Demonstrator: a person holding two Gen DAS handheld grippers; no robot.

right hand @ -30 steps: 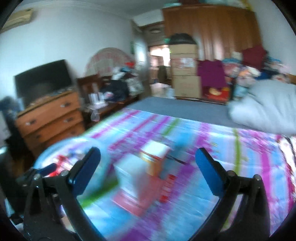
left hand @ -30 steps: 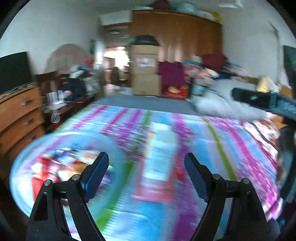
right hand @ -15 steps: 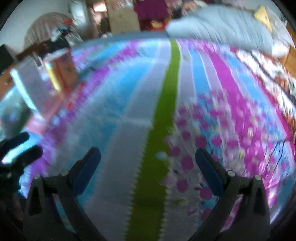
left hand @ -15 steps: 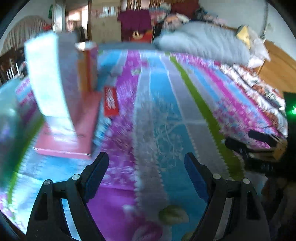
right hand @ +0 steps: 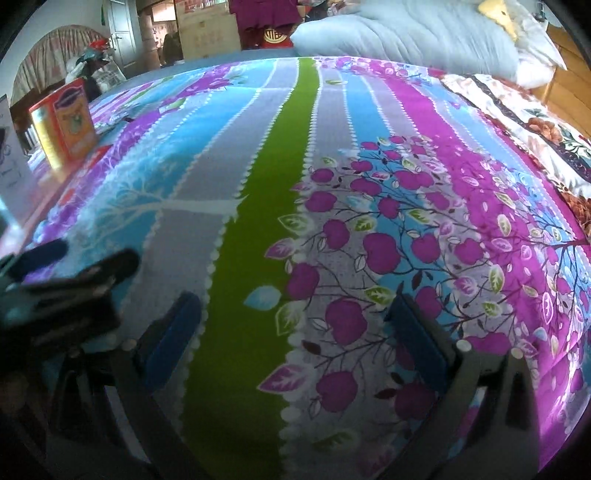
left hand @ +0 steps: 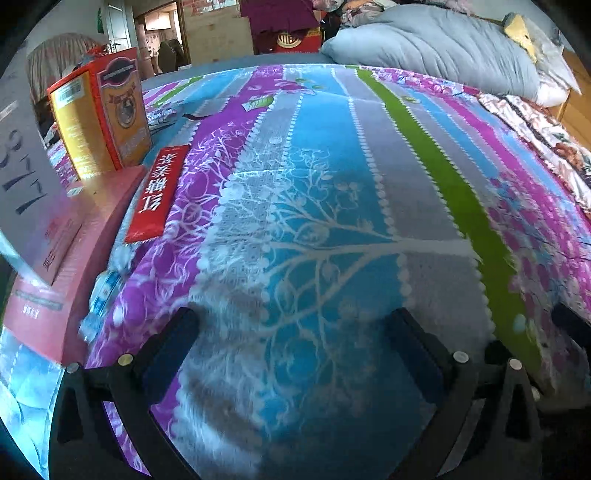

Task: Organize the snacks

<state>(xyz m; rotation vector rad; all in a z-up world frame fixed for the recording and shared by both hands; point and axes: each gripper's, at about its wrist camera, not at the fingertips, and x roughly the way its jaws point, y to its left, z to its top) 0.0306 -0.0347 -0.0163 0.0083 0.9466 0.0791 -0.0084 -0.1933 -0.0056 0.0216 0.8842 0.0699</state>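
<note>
My left gripper (left hand: pixel 291 339) hangs low over the striped bedspread (left hand: pixel 317 192), its jaws opening, with only fabric between them. To its left stand an upright orange-and-red snack box (left hand: pixel 107 110) and a tall white box (left hand: pixel 26 177) on a flat pink box (left hand: pixel 74 258). A flat red packet (left hand: pixel 157 192) lies beside the pink box. My right gripper (right hand: pixel 295 332) is open over the green stripe and apple print, holding nothing. The right wrist view shows the left gripper (right hand: pixel 74 269) at its left, with the orange box (right hand: pixel 66 122) far off.
A pale blue basin rim (left hand: pixel 18 387) shows at the lower left. A grey duvet (left hand: pixel 436 48) and a floral quilt (left hand: pixel 535 122) lie at the far right of the bed. Cardboard boxes (left hand: pixel 218 29) stand beyond the bed's far end.
Both grippers have dropped toward the bed and tilted down, so the room has left the view. The left view slid right, away from the basin. The left jaws stand a little wider.
</note>
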